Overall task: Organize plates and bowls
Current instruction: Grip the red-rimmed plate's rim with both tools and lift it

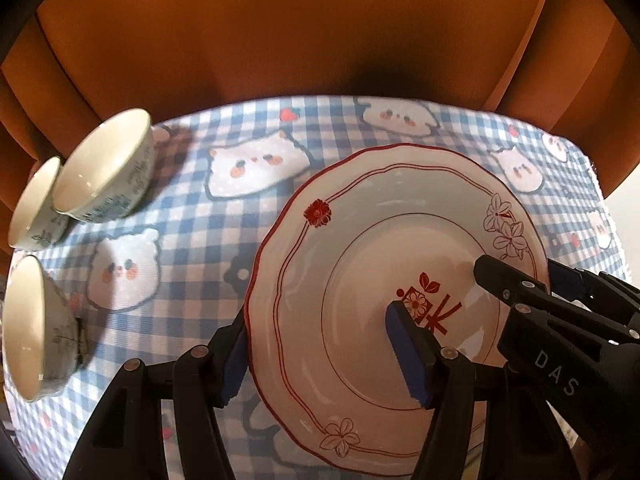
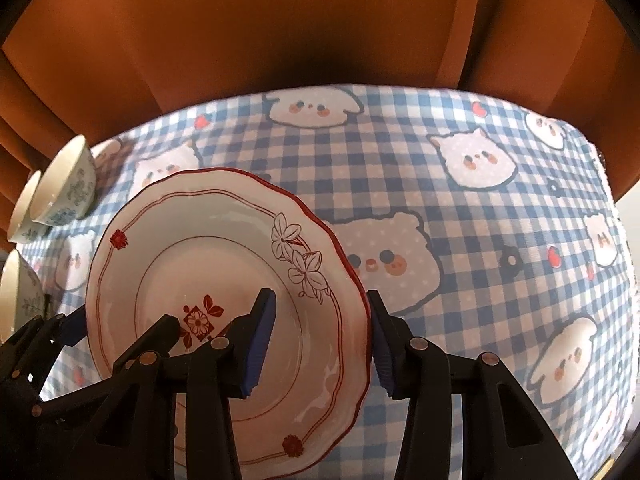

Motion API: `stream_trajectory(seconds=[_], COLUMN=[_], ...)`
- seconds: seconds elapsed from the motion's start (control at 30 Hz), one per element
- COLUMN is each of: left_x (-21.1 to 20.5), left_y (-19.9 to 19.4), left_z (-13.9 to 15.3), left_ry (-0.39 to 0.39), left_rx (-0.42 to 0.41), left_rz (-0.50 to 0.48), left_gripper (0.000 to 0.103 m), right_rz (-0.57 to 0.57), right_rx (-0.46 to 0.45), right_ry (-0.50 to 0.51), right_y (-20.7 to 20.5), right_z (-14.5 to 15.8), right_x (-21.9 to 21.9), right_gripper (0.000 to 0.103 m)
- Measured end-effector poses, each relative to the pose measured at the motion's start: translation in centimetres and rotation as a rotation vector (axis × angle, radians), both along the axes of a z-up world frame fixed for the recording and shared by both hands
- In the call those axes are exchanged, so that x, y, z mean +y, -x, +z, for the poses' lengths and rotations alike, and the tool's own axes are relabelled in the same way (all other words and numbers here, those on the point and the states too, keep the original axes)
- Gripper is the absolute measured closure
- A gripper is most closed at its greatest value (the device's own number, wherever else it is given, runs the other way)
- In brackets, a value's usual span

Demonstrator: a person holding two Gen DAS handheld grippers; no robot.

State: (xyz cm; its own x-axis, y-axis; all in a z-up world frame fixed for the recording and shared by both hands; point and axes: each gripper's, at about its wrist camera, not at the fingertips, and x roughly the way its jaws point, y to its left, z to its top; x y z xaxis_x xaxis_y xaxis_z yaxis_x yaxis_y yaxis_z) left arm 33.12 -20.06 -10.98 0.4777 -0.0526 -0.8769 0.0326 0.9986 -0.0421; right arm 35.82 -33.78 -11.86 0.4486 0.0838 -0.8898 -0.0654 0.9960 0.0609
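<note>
A white plate with a red scalloped rim and flower prints (image 1: 360, 240) lies on the blue checked tablecloth (image 1: 192, 232); it also shows in the right wrist view (image 2: 208, 248). My left gripper (image 1: 316, 352) straddles its left rim, jaws apart. My right gripper (image 2: 320, 340) straddles its right rim, jaws apart; it also shows in the left wrist view (image 1: 516, 280). Three white bowls with blue-green prints stand at the table's left: two far left (image 1: 108, 168) (image 1: 34, 204) and one nearer (image 1: 36, 328).
Orange-brown curtains (image 1: 280, 32) hang behind the table's far edge. The bear-print cloth right of the plate (image 2: 480, 240) is bare. The table's right edge (image 2: 616, 208) drops off.
</note>
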Motion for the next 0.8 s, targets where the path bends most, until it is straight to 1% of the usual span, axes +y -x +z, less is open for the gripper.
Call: stream_trajectory(seconds=[0.37,0.5,0.6,0.8], left_x=[1.2,1.3,1.3,1.2], left_y=[3.9,5.8,7.6,10.7], left_z=[5.2,6.4,7.2,8.2], left_ry=[0.024,0.035,0.029,0.047], left_rx=[-0.072,-0.089,-0.111,-0.125], left_rz=[-0.027,-0.046,-0.067,-0.115], left_gripper=[0.038,0.037,0.037,0.037], right_rz=[-0.043,-0.067,-0.088,-0.142], right_rx=[-0.069,-0.088,-0.095,-0.114], right_ry=[0.019,0.026,0.026,0.04], right_y=[4.0,6.3,8.1,12.2], right_z=[6.0,7.7,8.6,10.1], right_x=[1.3,1.4,1.5,1.5], right_gripper=[0.055,0.055,0.055,0.055])
